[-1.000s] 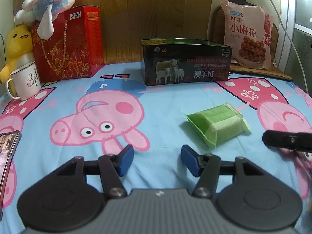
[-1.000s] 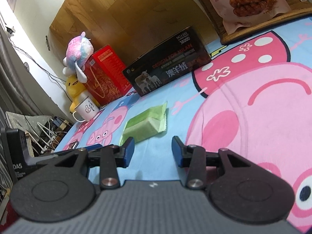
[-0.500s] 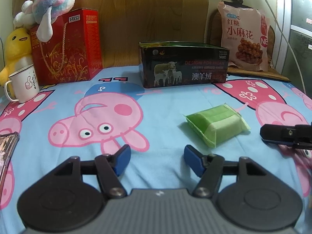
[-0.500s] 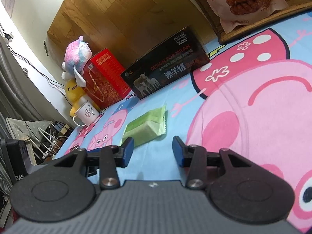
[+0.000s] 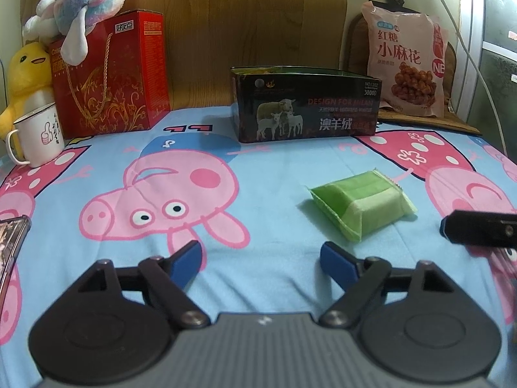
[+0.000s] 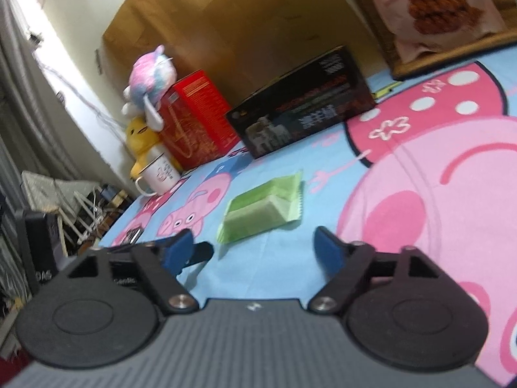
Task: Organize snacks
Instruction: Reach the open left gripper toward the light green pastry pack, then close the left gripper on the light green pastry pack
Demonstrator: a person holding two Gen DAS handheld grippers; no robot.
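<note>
A green wrapped snack (image 5: 362, 207) (image 6: 263, 210) lies flat on the cartoon-pig bedsheet (image 5: 268, 174). Behind it stands an open-topped black box with sheep printed on it (image 5: 307, 103) (image 6: 303, 113). A pink bag of fried twists (image 5: 407, 61) (image 6: 429, 3) leans at the back right. My left gripper (image 5: 261, 255) hovers low over the sheet, left of and nearer than the snack, its jaws opening with nothing between them. My right gripper (image 6: 255, 245) sits just short of the snack, its jaws opening wide and empty. One finger of the right gripper (image 5: 478, 231) shows at the right edge of the left wrist view.
A red gift box (image 5: 110, 74) with a plush unicorn (image 5: 87, 0) on top stands at the back left, beside a yellow duck plush (image 5: 26, 80) and a white mug (image 5: 37, 139). A phone (image 5: 9, 242) lies at the left edge. A wooden headboard (image 5: 258, 16) backs the bed.
Both grippers' jaws have spread wider, the right one mostly in the last half second. The right wrist view has tilted slightly and is blurred. The snack has not moved.
</note>
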